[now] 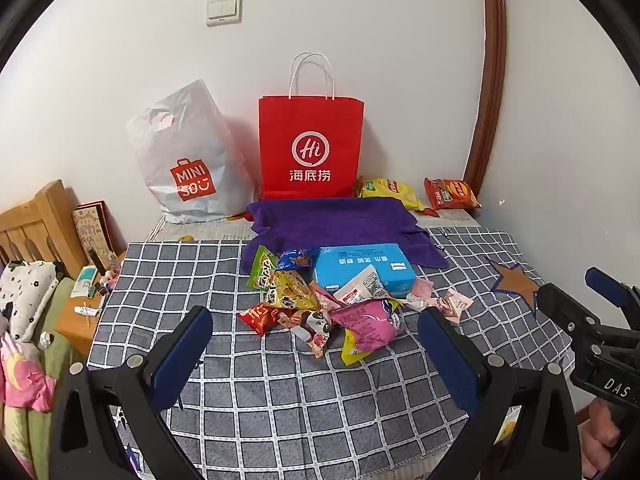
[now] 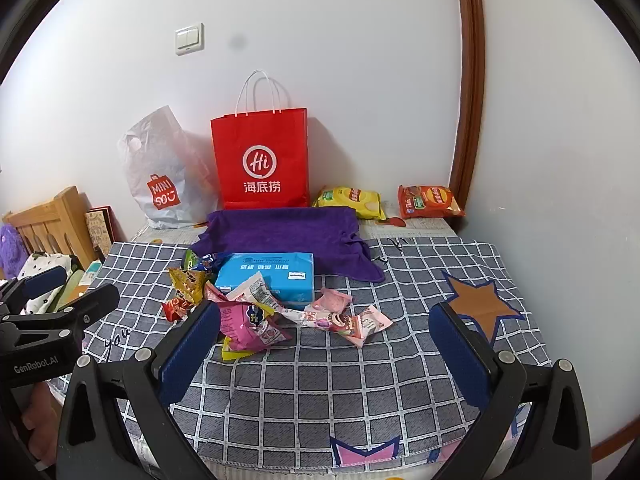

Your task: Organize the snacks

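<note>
Blue tissue pack [image 1: 362, 270], my chosen landmark, lies flat near the middle of the grey checked tablecloth [image 1: 280, 392], its far edge overlapping the purple towel [image 1: 340, 224].

Stock as I log it from both wrist views:

- Snack pile [image 1: 320, 312]: loose packets heaped against the near and left sides of the tissue pack. It includes a green packet [image 1: 262, 268], a yellow packet [image 1: 292, 290], a red packet [image 1: 256, 316], a panda-print packet [image 1: 316, 326], a large pink packet [image 1: 366, 322] and a white sachet [image 1: 360, 286] leaning on the pack's near edge.
- Pale pink wrappers [image 2: 348, 320]: strewn to the near right of the tissue pack.
- Red paper bag [image 1: 310, 148], white "Hi" logo: upright against the wall behind the tissue pack, beyond the towel.
- White Miniso plastic bag [image 1: 188, 160]: far left of the tissue pack, beside the red bag.
- Yellow chip bag [image 1: 390, 192] and orange chip bag [image 1: 452, 194]: far right of the tissue pack, by the wall, side by side.

Tools:

- Left gripper [image 1: 314, 356]: jaws spread wide and holding nothing, hovering on the near side of the tissue pack, with the pile framed between the fingers.
- Right gripper [image 2: 322, 348]: jaws likewise wide apart and empty, near side of the tissue pack, left finger overlapping the large pink packet in view; I cannot tell whether it touches.
</note>
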{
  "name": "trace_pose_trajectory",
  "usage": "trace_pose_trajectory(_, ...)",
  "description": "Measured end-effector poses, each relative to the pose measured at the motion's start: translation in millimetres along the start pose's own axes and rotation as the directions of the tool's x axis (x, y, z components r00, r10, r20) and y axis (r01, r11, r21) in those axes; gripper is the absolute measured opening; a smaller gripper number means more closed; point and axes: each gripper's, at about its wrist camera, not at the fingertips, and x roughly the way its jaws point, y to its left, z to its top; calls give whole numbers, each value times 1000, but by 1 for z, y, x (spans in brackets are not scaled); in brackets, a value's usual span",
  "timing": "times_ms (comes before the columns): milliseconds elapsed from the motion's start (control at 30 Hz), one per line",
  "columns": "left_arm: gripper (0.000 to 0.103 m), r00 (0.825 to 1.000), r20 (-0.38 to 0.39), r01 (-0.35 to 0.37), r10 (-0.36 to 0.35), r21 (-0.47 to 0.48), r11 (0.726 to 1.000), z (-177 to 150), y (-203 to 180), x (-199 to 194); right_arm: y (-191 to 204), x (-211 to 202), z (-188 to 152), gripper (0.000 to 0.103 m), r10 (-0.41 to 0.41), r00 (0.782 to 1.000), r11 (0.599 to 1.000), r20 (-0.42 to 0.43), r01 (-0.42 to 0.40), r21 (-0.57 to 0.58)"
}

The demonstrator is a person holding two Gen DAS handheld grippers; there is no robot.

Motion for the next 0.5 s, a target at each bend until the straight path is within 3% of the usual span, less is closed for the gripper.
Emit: trace_pose_trajectory(500,103,1000,0,3,-3,1,1000,0,-1,1,5,1,-2,102,-5,1000,1000,-5,5,3)
